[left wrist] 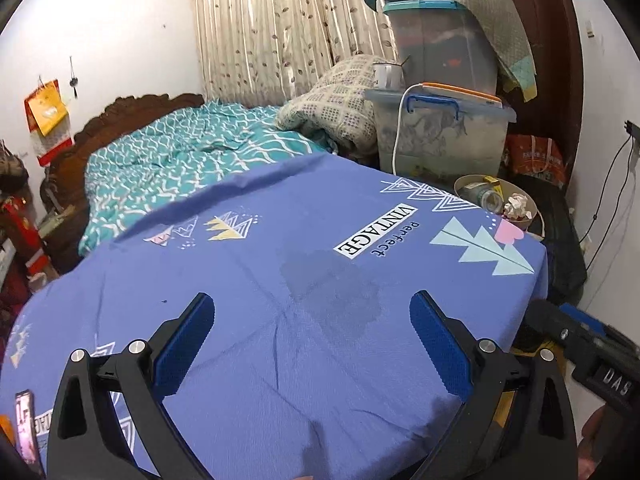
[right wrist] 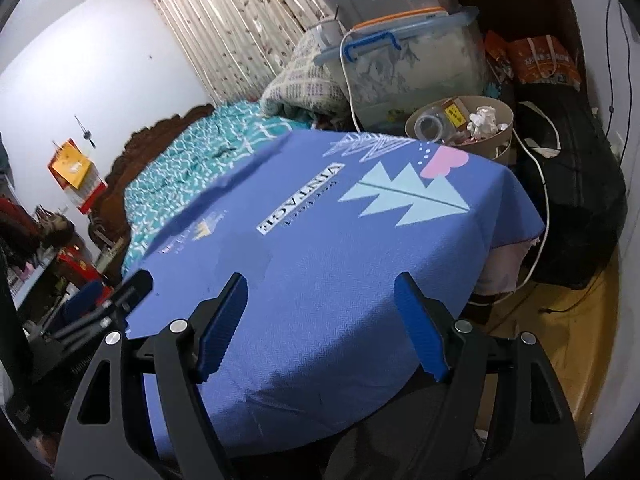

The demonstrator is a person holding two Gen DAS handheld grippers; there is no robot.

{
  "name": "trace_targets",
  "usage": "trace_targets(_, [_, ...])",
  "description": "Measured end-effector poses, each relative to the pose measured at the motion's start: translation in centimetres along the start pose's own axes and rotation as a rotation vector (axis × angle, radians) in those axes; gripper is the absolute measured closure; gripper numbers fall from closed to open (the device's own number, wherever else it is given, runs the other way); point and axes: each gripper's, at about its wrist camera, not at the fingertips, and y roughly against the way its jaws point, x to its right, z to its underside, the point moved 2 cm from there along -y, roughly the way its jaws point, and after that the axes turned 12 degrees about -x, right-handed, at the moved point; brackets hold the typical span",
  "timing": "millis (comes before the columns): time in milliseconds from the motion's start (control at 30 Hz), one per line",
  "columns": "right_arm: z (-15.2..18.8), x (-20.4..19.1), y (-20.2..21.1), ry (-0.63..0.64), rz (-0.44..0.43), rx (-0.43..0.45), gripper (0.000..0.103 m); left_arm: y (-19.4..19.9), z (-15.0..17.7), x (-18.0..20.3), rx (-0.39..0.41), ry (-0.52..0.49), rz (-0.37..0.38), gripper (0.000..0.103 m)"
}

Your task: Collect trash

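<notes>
Here both grippers, left (left wrist: 312,344) and right (right wrist: 320,324), hover with fingers apart and empty over the blue cloth (right wrist: 340,240), while the trash lies in the bin (right wrist: 508,120) beyond its far corner, so I would check the cloth for leftovers.

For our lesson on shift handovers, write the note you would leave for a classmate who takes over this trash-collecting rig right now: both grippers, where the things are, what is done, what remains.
Left hand-held gripper: open, empty, over the blue printed tablecloth.
Right hand-held gripper: open, empty, over the same cloth.
Round beige trash bin: beyond the table's far right corner. It holds a crumpled white paper ball, a clear plastic bottle and a yellow carton.
Done: no trash shows on the cloth; only a darker damp-looking patch.
Left: nothing obvious on the tabletop; check the floor and areas out of view before finishing.
</notes>
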Motion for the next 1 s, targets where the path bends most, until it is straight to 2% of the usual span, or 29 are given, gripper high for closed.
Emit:
trace_targets(267, [1.5, 1.0, 1.2, -0.004, -0.045, 0.026, 0.022, 1.1, 0.4, 1.7, -0.034, -0.021, -0.022, 0.009])
trace_targets(500, [1.3, 2.2, 1.4, -0.03, -0.053, 0.041, 0.02, 1.2, 0.3, 2.0, -0.042, -0.007, -0.072, 0.009])
trace_targets(867, [1.7, 2.5, 0.5, -0.027, -0.047, 0.023, 0.02, 0.6, 0.3, 2.1, -0.066, -0.024, -0.089, 0.009])
trace_targets(1000, [1.6, 2.6, 0.9, -0.022, -0.02, 0.042, 0.02, 0.4, 0.4, 2.2, -0.066, -0.026, -0.064, 0.009])
